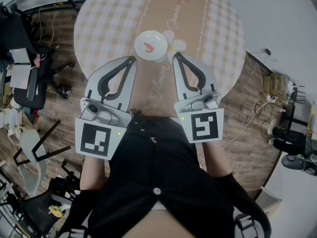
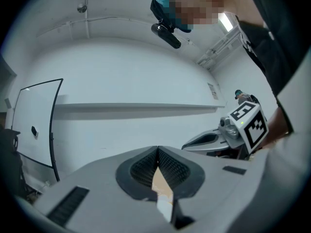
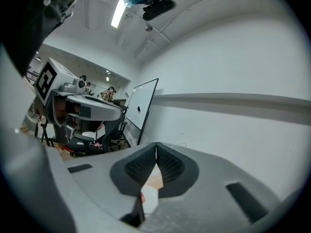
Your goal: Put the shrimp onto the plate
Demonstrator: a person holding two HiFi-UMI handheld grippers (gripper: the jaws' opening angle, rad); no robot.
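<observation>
A pink shrimp (image 1: 148,46) lies in a white plate (image 1: 157,52) on the round checked table (image 1: 109,19). Both grippers are held up near the person's body, pointing at the plate. My left gripper (image 1: 132,59) is shut and empty, its tip just left of the plate's near rim. My right gripper (image 1: 175,56) is also shut and empty, its tip just right of the plate. In the left gripper view the jaws (image 2: 158,150) meet, and the right gripper (image 2: 238,129) shows beside them. In the right gripper view the jaws (image 3: 156,146) meet, with the white plate (image 3: 149,199) showing below them.
Two small white dishes (image 1: 169,35) (image 1: 179,45) sit just behind and right of the plate. Black office chairs (image 1: 29,78) stand on the wood floor at left. Cables and a power strip (image 1: 275,86) lie on the floor at right. A whiteboard (image 3: 138,106) leans on the wall.
</observation>
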